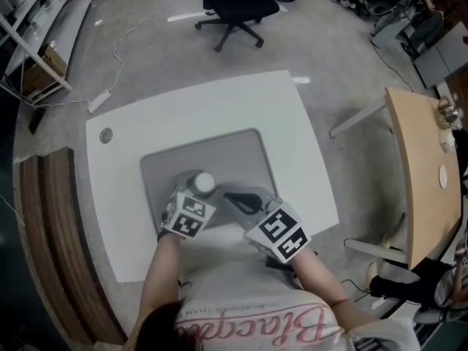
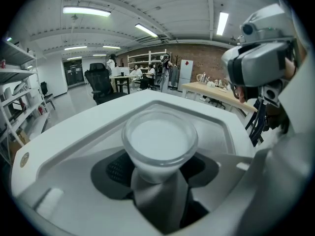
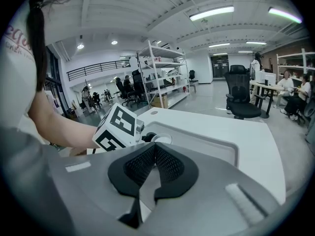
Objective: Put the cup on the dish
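A frosted white cup (image 1: 204, 183) sits between the jaws of my left gripper (image 1: 196, 193), over the near part of a grey rectangular dish (image 1: 219, 151) on the white table (image 1: 300, 145). In the left gripper view the black pads (image 2: 117, 168) press on both sides of the cup (image 2: 159, 141), whose mouth faces up, with the dish (image 2: 232, 132) beneath it. My right gripper (image 1: 229, 195) is just right of the cup, shut and empty. In the right gripper view its jaws (image 3: 152, 150) meet, and beyond them are the left gripper's marker cube (image 3: 118, 127) and the cup rim (image 3: 162, 138).
A black office chair (image 1: 234, 9) stands beyond the table's far edge. A wooden table (image 1: 423, 167) is at the right and a wooden bench (image 1: 58, 232) at the left. A small round hole (image 1: 107, 134) marks the table's far left corner. A power strip (image 1: 99, 101) lies on the floor.
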